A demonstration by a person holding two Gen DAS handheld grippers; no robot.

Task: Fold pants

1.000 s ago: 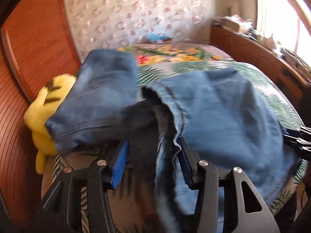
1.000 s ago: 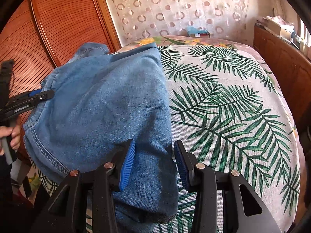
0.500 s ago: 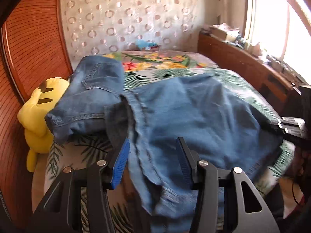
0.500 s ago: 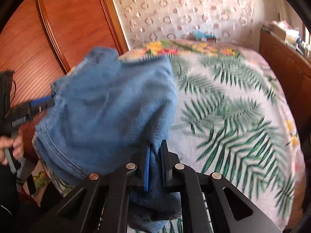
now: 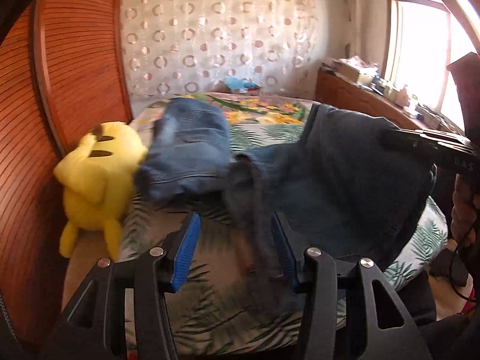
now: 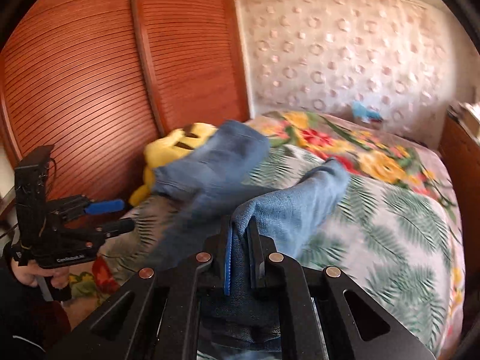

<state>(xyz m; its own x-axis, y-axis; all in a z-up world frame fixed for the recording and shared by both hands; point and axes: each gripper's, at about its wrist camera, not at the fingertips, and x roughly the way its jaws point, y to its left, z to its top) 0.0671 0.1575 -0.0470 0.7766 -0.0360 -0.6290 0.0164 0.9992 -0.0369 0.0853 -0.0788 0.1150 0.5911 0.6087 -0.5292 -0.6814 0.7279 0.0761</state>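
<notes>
Your right gripper (image 6: 240,252), open a second ago, has clamped onto the jeans (image 6: 288,207) and lifted that end off the bed (image 6: 405,240). Your left gripper (image 5: 235,253) has let go and backed off; jaws apart, denim hanging loose between them, not pinched. The far leg is draped near the yellow plush (image 5: 96,180). So you're holding by one corner only: regrab with the left before you fold.
</notes>
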